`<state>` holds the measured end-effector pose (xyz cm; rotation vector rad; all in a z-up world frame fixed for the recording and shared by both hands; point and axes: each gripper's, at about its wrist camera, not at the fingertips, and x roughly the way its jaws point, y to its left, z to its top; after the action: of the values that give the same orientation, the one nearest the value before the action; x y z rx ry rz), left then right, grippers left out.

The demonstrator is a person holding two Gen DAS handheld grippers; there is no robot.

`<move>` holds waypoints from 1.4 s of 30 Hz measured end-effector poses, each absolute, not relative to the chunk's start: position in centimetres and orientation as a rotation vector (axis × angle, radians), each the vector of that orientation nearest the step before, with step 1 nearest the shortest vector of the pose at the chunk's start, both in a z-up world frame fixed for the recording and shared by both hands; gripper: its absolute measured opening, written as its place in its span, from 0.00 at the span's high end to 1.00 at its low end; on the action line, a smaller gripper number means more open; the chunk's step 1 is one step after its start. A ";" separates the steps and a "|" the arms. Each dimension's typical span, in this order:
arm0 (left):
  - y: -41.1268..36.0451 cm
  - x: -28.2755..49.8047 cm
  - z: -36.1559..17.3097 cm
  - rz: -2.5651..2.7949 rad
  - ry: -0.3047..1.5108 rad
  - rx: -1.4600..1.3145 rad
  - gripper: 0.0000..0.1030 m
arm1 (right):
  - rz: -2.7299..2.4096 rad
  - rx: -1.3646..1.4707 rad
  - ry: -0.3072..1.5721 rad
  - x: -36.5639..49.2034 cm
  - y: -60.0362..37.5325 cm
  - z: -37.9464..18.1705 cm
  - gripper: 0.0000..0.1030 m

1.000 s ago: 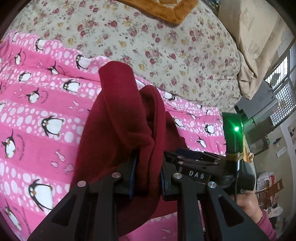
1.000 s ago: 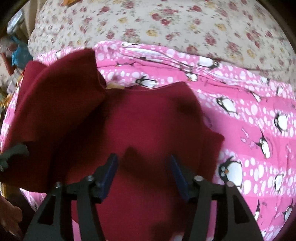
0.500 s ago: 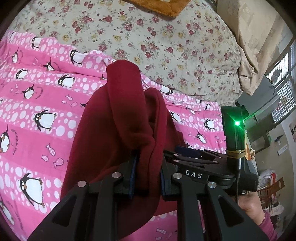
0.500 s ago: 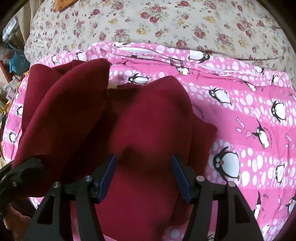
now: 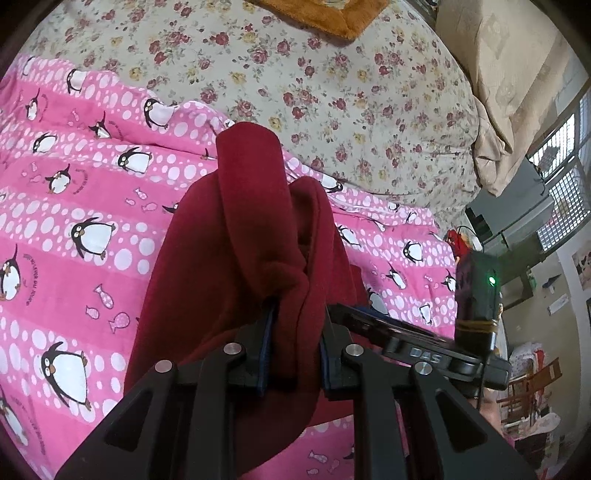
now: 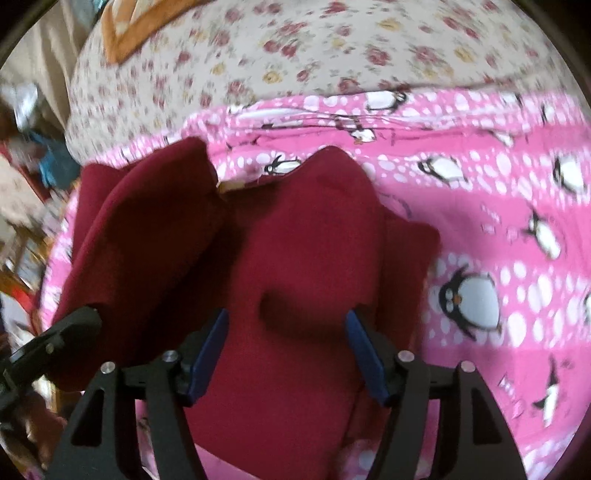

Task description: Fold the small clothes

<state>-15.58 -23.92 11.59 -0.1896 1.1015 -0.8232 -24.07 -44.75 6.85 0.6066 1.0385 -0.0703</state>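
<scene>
One dark red garment (image 5: pixel 236 258) lies on the pink penguin blanket (image 5: pixel 74 206), and two grippers work on it. The left gripper (image 5: pixel 293 343) is clenched on a bunched fold of the red cloth, which rises in a hump above its blue pads (image 5: pixel 266 350) and hangs down on both sides. The right gripper (image 6: pixel 288 354) stands released over the flatter middle part of the garment (image 6: pixel 314 240); its jaws have just been opening, and the cloth lies under and between them, with neither blue pad (image 6: pixel 208 350) pressing on it. That view is blurred. In the left wrist view the right gripper shows just beside the garment's right edge, with a green light on its body.

One pink blanket covers the near part of the bed, and one flowered sheet (image 5: pixel 314 85) lies beyond it. An orange cloth (image 5: pixel 325 18) sits at the sheet's far end. A beige cushion (image 5: pixel 517 92) rests at the bed's right side.

The garment's right edge stops on open pink blanket, with wide free room there. On the left, the lifted flap (image 6: pixel 140 236) hangs close to the bed's edge.
</scene>
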 end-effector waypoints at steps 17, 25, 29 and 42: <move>-28.5 -16.7 11.7 -0.802 1.125 -0.103 1.00 | -0.255 0.612 1.030 -30.2 -50.6 6.3 0.31; -32.5 -17.8 10.7 -0.793 1.152 -0.053 1.00 | -0.241 0.671 0.986 -31.7 -51.9 6.1 0.31; -34.5 -18.3 9.4 -0.806 1.178 -0.034 1.00 | -0.224 0.692 0.968 -31.5 -52.2 6.0 0.31; -30.4 -19.7 12.8 -0.900 1.184 -0.079 1.00 | -0.197 0.735 0.943 -32.3 -52.0 6.1 0.31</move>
<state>-19.73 -30.43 12.78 -0.0786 1.1836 -0.9003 -32.26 -52.00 6.09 0.7353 0.9426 -0.1967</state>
